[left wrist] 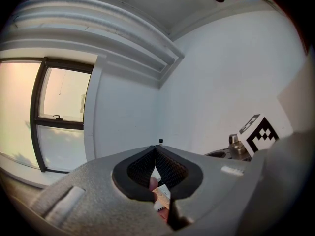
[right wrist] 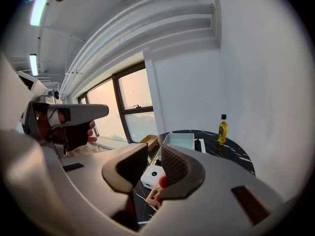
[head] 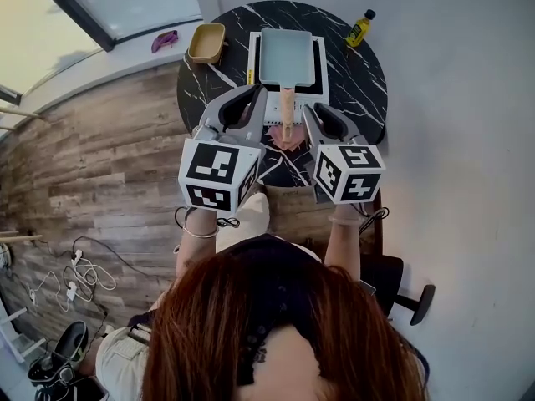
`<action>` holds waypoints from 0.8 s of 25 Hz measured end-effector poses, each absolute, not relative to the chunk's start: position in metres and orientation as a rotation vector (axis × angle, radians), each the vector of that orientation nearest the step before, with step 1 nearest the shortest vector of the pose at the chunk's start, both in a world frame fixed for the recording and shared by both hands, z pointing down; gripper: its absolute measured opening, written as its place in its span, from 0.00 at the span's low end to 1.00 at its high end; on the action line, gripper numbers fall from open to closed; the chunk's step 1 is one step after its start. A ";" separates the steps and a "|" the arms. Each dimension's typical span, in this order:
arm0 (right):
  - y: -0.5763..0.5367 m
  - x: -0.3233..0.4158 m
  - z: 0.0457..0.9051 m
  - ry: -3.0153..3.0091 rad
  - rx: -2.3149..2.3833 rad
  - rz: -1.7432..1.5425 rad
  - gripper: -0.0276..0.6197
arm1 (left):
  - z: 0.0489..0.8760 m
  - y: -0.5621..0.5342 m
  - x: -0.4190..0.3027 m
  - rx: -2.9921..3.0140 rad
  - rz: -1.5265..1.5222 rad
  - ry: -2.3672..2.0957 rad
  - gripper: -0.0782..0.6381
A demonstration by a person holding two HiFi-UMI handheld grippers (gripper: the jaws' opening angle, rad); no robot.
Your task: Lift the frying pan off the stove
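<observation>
A rectangular pale-blue frying pan (head: 287, 55) sits on the white stove (head: 255, 67) on a round black marble table (head: 361, 82). Its wooden handle (head: 287, 111) points toward me. My left gripper (head: 251, 94) hovers just left of the handle, jaws shut tip to tip with nothing between them. My right gripper (head: 313, 114) hovers just right of the handle, open by a narrow gap and empty. In the right gripper view the pan (right wrist: 179, 141), the stove (right wrist: 152, 175) and the handle's end (right wrist: 153, 195) lie beyond the right gripper (right wrist: 155, 156). In the left gripper view the handle (left wrist: 161, 195) shows below the left gripper (left wrist: 156, 150).
A tan dish (head: 206, 43) stands left of the stove. A yellow oil bottle (head: 360, 28) stands at the table's far right edge. A white wall lies behind the table and a window to the left. Cables lie on the wooden floor (head: 109, 182).
</observation>
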State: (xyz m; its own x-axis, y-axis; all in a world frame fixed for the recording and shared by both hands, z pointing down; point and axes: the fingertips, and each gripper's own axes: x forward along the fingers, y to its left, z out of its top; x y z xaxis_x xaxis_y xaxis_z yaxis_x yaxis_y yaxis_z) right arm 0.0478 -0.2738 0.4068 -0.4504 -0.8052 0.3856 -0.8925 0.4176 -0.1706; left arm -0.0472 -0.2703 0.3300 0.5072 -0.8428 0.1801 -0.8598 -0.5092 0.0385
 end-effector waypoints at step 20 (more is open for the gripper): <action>-0.327 0.037 0.488 -2.327 1.342 0.841 0.32 | 0.353 -0.333 -0.042 2.606 0.242 -1.384 0.13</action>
State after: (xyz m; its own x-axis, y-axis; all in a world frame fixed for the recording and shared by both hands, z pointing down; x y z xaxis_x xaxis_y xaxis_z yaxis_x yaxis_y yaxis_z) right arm 0.0374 -0.3269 0.4878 -0.5046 -0.6714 0.5428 -0.8633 0.3839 -0.3277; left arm -0.0420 -0.3333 0.3530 0.5535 -0.8013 0.2269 -0.8308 -0.5503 0.0831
